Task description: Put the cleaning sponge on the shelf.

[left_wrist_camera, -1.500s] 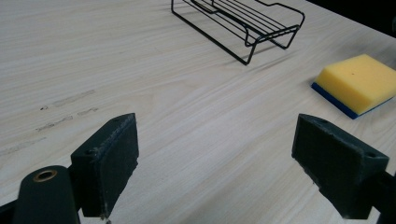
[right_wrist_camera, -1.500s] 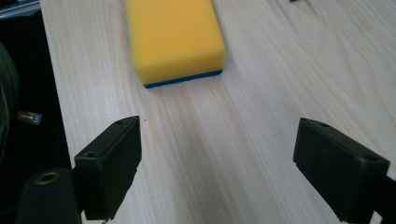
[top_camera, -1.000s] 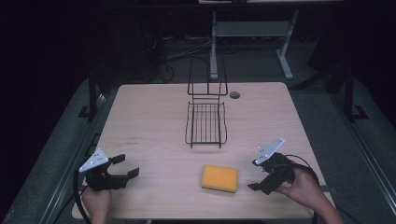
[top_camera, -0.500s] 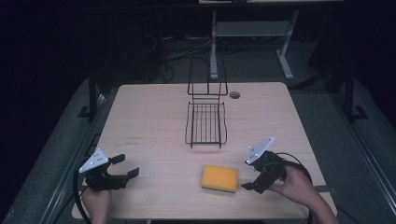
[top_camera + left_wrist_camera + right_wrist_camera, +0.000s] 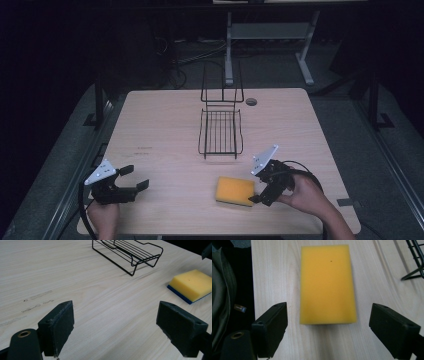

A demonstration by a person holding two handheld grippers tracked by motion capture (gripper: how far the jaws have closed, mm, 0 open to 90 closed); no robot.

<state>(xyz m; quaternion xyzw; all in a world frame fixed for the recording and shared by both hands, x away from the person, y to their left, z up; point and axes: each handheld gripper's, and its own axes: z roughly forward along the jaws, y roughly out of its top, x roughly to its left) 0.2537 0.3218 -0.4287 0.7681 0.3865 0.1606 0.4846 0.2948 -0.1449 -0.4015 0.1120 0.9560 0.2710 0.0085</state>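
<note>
- evidently soft and light, the rectangular yellow foam sponge with a blue underside (image 5: 235, 190) lies flat near the table's front edge.
- right gripper (image 5: 262, 188), jaws spread, faces it; squeeze its long sides.
- left gripper (image 5: 134, 177) spread, well apart.

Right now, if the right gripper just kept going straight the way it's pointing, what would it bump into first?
Most likely the sponge. The right gripper is open and points at it, with the sponge lined up between its jaws and only bare table before it. How close it is, I can't tell.
</note>
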